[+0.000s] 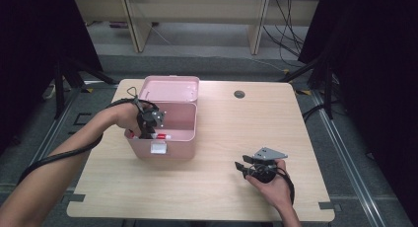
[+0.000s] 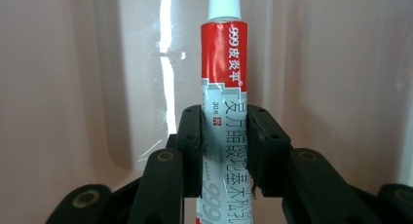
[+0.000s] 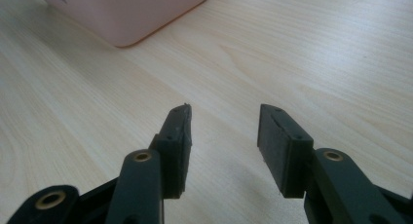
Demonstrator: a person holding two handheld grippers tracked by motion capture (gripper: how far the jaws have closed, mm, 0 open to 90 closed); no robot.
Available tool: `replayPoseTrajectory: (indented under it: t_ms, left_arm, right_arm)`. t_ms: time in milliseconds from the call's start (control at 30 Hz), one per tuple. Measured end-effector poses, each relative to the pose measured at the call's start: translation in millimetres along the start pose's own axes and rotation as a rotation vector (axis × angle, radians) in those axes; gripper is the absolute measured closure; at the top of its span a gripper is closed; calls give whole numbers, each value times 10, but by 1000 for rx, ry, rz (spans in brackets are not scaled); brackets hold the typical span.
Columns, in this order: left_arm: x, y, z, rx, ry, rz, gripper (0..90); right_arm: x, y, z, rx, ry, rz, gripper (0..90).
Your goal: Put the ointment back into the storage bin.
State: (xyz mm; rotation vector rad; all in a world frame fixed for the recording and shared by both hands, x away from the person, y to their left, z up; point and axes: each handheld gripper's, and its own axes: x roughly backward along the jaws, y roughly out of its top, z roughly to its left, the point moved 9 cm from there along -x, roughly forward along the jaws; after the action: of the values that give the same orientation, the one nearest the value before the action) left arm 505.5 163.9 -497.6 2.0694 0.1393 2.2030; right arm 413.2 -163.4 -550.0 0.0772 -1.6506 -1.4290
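Inside the pink box [image 1: 170,119], left gripper [image 2: 224,136] fingers clamp a red-and-white tube [image 2: 224,87]; right gripper [image 3: 224,136] fingers gape over the worktop [image 3: 316,53].

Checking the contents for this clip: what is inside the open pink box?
Inside the pink box, the left gripper clamps a red-and-white tube with a white cap. The gripper and hand cover part of the box floor, so anything else there is hidden.

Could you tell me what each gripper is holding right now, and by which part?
The left gripper clamps the red-and-white tube across its lower body, inside the pink box. The right gripper holds nothing.
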Motion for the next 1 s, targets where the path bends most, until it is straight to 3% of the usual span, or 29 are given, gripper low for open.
replayPoseTrajectory:
  t_ms: [33,67,333,367,633,733,833,967,1000]
  left_arm:
    - [-5,-2,2,3,0,-2,692]
    - [-8,-7,5,4,0,-1,692]
    - [-34,-14,17,14,-4,2,692]
    - [-36,-15,20,12,-4,4,691]
    - [-53,-17,23,23,-10,6,690]
    - [-65,-24,15,44,-25,4,687]
    - [-71,-35,51,69,3,12,635]
    - [-27,-20,47,89,1,-3,586]
    - [-10,-12,57,82,6,-7,581]
  right_arm:
    - [4,0,0,-5,-14,-1,570]
    - [0,-3,6,0,10,4,570]
    - [2,-2,9,-2,10,3,570]
    - [9,0,-5,-3,-16,-1,570]
    - [17,-13,6,-20,-13,12,570]
    - [12,-2,-8,3,-12,5,570]
    - [13,-1,-13,-1,-13,2,569]
    - [10,-4,5,-15,-10,4,569]
    - [10,-2,-9,2,-14,5,569]
